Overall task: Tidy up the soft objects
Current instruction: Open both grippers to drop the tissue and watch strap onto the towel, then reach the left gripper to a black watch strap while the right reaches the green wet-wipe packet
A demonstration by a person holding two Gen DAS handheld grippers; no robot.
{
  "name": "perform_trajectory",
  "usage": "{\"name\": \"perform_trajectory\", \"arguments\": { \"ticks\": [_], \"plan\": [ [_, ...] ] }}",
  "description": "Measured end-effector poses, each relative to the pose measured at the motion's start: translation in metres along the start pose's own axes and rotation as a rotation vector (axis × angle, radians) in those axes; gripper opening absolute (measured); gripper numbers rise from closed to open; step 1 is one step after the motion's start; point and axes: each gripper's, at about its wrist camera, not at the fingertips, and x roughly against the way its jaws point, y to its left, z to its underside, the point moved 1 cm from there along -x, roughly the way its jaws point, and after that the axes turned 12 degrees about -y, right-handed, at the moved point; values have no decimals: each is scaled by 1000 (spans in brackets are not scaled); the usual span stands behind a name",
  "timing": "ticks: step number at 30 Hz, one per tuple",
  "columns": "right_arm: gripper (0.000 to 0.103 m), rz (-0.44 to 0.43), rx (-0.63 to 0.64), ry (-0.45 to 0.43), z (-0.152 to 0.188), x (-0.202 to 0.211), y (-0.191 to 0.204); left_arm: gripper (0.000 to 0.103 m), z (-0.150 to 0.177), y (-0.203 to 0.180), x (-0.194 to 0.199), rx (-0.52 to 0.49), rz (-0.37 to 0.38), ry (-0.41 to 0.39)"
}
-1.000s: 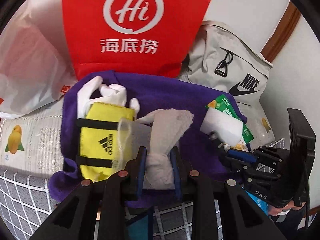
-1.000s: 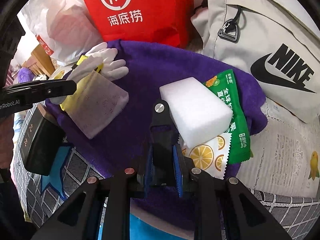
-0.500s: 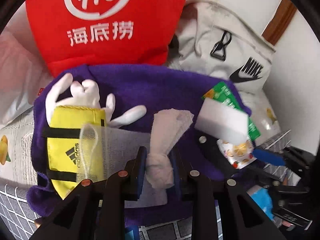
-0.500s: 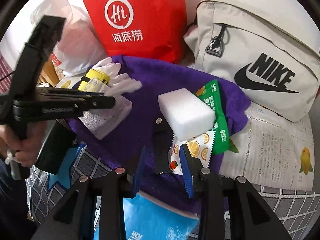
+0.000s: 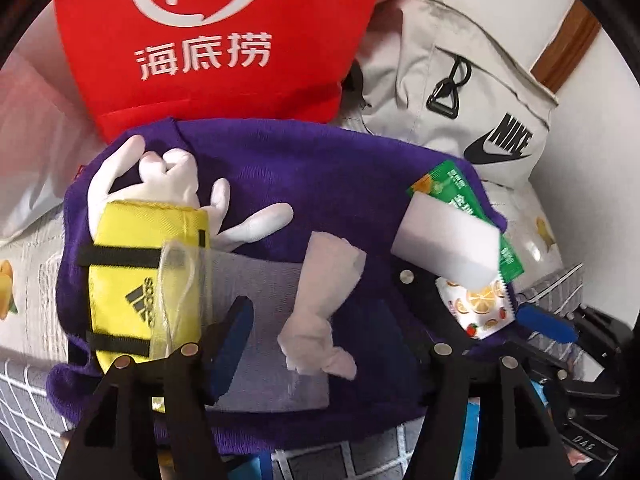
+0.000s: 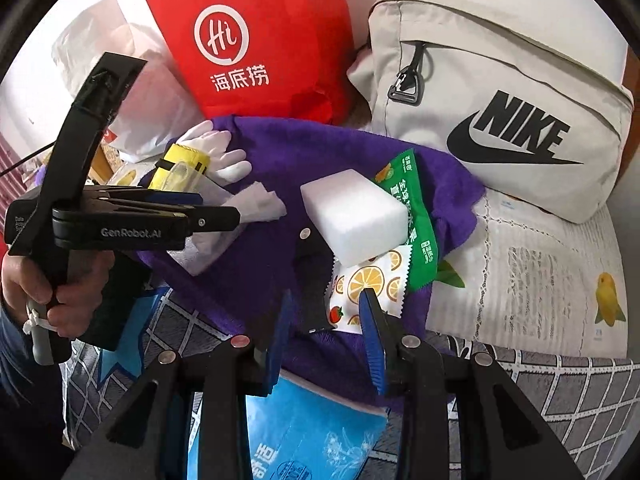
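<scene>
Fingers [image 5: 236, 332] of the left gripper [image 5: 320, 344] are spread wide and hold nothing. Between them lies a crumpled white tissue [image 5: 320, 308], free, resting on a thin see-through pouch [image 5: 264, 320] on the purple towel [image 5: 320, 168]. Just left of it is a yellow strap bag [image 5: 136, 280] with black bands, and a white glove [image 5: 168, 188] pokes out behind it.

Over on the other side, the right gripper [image 6: 326, 334] is open too, with its blue pads apart and empty. A flat black strap [image 6: 312, 276] lies on the towel just in front of it. Beside the strap is a fruit snack packet [image 6: 372, 284], and a white foam block [image 6: 354, 216] sits on top of the packet. A green packet [image 6: 416, 216] lies under the block as well.

Farther back, a red bag [image 6: 256, 36] stands up behind the towel. A grey backpack [image 6: 500, 96] leans next to it, and a white plastic bag [image 6: 132, 96] is on the far left.
</scene>
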Motion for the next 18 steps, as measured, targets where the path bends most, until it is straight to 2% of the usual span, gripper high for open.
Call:
{"name": "perform_trajectory", "arguments": {
  "ticks": [9, 18],
  "plan": [
    [35, -2, 3, -39, 11, 39, 22, 63, 13, 1, 51, -14, -47, -50],
    [35, 4, 5, -69, 45, 91, 56, 63, 61, 1, 120, -42, -55, -97]
  ]
}}
